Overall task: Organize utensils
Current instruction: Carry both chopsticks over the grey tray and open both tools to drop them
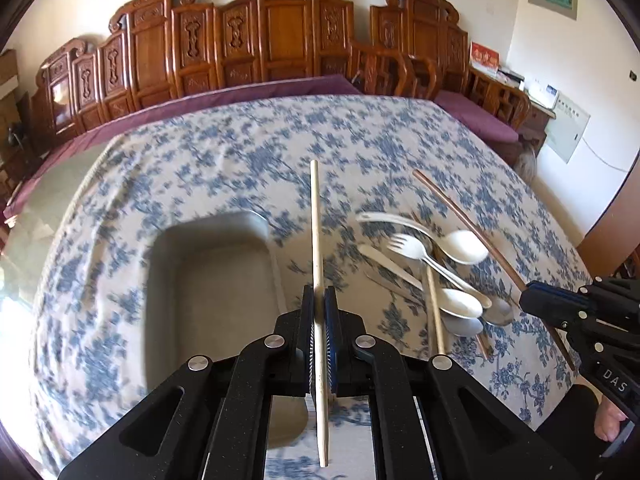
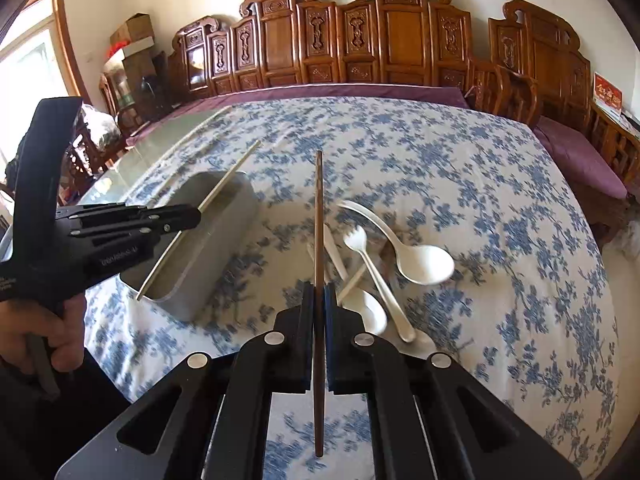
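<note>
At the bottom centre of the left view, the left gripper (image 1: 320,304) pinches a pale chopstick (image 1: 315,216), held above the grey tray (image 1: 160,280) at lower left. In the right view's bottom centre, the right gripper (image 2: 319,300) pinches a brown chopstick (image 2: 319,200). Just beyond, right of centre, lie the loose spoons (image 2: 424,266), fork (image 2: 358,240) and, seemingly, a knife, blurred. Risk: each stick is clamped near mid-length, so it may pivot, miss the tray's rim, or scatter the pile.
</note>
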The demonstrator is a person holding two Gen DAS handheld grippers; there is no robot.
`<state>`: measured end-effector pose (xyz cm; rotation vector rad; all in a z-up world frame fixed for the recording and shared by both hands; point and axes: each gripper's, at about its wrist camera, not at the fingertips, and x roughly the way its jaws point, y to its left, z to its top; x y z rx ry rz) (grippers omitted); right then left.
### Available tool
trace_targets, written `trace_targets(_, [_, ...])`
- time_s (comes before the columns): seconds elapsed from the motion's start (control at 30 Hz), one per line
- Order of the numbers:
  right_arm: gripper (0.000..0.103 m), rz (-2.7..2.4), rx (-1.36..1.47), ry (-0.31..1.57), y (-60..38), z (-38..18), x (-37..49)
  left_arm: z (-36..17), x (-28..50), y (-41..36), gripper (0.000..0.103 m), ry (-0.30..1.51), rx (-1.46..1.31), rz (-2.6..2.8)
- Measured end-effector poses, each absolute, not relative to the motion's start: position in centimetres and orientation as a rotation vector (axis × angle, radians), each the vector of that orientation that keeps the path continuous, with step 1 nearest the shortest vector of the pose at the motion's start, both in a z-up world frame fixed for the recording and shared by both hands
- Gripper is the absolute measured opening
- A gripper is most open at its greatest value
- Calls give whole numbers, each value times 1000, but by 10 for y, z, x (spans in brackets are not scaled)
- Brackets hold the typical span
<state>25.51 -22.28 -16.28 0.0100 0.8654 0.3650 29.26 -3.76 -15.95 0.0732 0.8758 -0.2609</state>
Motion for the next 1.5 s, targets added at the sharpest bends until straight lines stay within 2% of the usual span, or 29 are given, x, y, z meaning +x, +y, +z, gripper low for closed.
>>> trace_targets(0.5, [6,427,9,855,-179,-155,267,-191,304,27,4,921,18,-195])
trace_targets(0.97, [6,453,4,869,-144,-156,278,-213,319,44,4,1000,12,-165])
trace_targets(1.5, [6,493,49,906,-90,-167,297,-174,307,79,5,895,-40,-124])
